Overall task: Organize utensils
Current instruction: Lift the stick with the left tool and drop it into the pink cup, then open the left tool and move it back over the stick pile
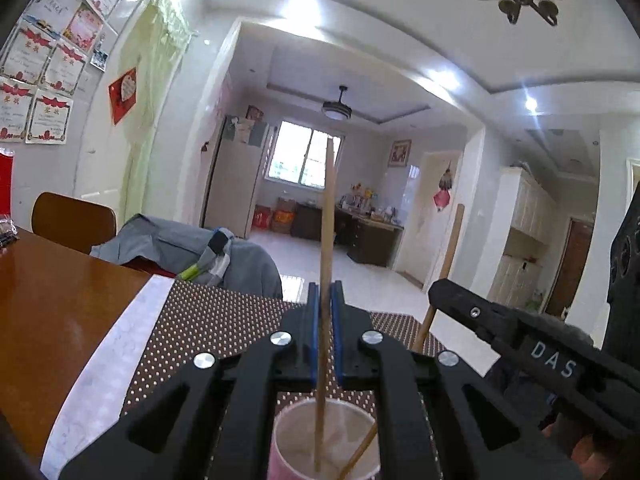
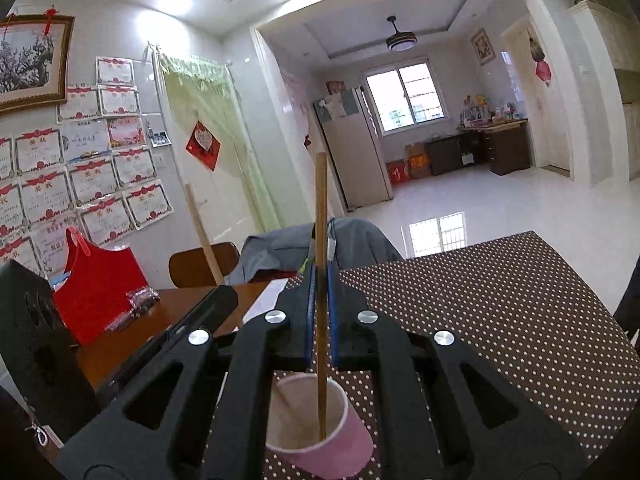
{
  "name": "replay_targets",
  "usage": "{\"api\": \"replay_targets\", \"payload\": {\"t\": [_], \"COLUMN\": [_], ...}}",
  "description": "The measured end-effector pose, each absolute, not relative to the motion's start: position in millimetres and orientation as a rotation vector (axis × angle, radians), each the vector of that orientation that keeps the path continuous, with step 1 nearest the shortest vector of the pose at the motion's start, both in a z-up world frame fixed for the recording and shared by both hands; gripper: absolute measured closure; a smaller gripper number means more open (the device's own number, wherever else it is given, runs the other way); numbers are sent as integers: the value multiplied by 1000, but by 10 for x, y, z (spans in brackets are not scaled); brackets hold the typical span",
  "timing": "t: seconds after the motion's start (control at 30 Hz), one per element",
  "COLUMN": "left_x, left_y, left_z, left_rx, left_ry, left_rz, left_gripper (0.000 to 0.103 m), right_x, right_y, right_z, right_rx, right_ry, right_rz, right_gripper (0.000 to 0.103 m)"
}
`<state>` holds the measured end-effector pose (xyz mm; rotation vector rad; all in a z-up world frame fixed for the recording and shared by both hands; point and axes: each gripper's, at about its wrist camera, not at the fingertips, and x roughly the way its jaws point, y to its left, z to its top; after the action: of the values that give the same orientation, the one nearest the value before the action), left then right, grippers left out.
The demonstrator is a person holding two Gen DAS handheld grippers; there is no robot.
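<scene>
Left gripper (image 1: 325, 300) and right gripper (image 2: 321, 280) each clamp an upright wooden chopstick (image 1: 326, 216) (image 2: 321, 208), tips inside the pink paper cup (image 2: 340, 436) at 6 o'clock.

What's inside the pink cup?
Inside the pink paper cup stand the lower ends of two wooden chopsticks: one held by the left tongs, one held by the right tongs. The cup's bottom is hidden by its wall.

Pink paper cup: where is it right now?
The pink paper cup stands on the brown dotted placemat, bottom centre in both wrist views, directly below both grippers, each lowering a wooden chopstick into it.
</scene>
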<state>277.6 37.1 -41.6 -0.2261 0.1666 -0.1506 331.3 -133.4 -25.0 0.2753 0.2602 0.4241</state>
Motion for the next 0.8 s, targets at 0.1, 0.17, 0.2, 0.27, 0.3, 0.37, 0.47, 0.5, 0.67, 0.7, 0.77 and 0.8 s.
{"api": "replay_targets", "payload": {"t": [0.1, 0.17, 0.2, 0.27, 0.3, 0.37, 0.47, 0.5, 0.67, 0.7, 0.77, 0.8], "left_x": [2738, 2708, 2694, 2666, 2658, 2626, 2601, 2590, 2498, 2487, 2443, 2415], "left_y": [367, 365, 365, 365, 365, 379, 408, 417, 484, 487, 509, 525], "left_z": [-433, -433, -432, -436, -440, -450, -467, -473, -485, -485, -487, -488], "left_rx": [-221, -219, -215, -204, -198, -200, -214, -222, -269, -273, -282, -285], "left_ry": [195, 207, 213, 236, 252, 270, 315, 325, 338, 345, 352, 357], "left_rz": [-156, -149, -149, -150, -149, -154, -157, -169, -188, -190, -184, -183], "left_gripper": [90, 80, 79, 73, 68, 66, 56, 51, 40, 40, 40, 40], "right_x": [3268, 3256, 3246, 3225, 3207, 3180, 3155, 3148, 3109, 3095, 3056, 3027], "right_y": [-1366, -1387, -1384, -1375, -1368, -1361, -1358, -1355, -1345, -1350, -1372, -1398], "right_z": [-278, -300, -311, -330, -343, -362, -383, -388, -420, -423, -422, -417], "right_rx": [274, 276, 277, 274, 271, 271, 272, 271, 263, 263, 265, 269], "right_ry": [280, 295, 306, 316, 320, 330, 339, 346, 377, 381, 377, 373], "right_rz": [415, 415, 416, 417, 417, 417, 414, 413, 403, 402, 390, 387], "right_gripper": [96, 96, 96, 96, 96, 96, 96, 96, 89, 78, 58, 56]}}
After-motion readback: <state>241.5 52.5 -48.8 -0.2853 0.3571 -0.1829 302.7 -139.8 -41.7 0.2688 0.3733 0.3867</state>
